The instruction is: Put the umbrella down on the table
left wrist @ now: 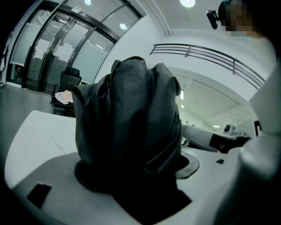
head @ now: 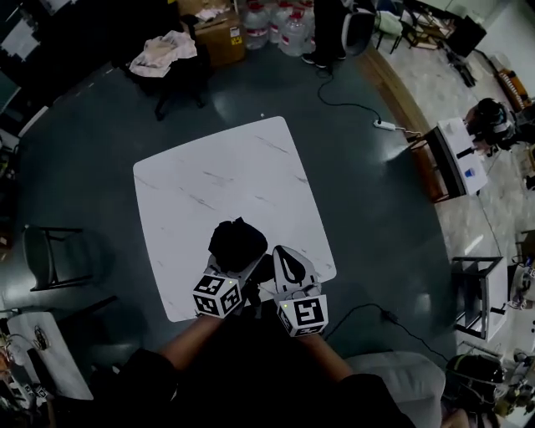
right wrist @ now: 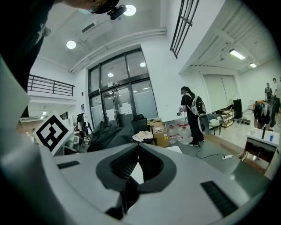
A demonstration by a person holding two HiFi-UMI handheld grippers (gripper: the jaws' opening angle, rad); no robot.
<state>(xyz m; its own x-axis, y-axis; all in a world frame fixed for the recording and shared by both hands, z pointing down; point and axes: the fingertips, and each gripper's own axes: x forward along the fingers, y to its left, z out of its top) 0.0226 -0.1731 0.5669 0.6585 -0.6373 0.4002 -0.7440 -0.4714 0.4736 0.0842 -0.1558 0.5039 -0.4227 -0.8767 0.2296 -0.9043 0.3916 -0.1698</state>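
Observation:
A folded black umbrella is bunched up over the near part of the white marble table. My left gripper is shut on it; in the left gripper view the dark umbrella fabric fills the space between the jaws and hides their tips. Whether the umbrella rests on the tabletop or hangs just above it I cannot tell. Close to its right, my right gripper is shut with nothing in it, and in its own view the right gripper has its tips touching. The umbrella shows there to the left.
A chair draped with pale cloth, a cardboard box and water bottles stand beyond the table. A person stands at the back. A black chair is at the left, a power strip and a desk at the right.

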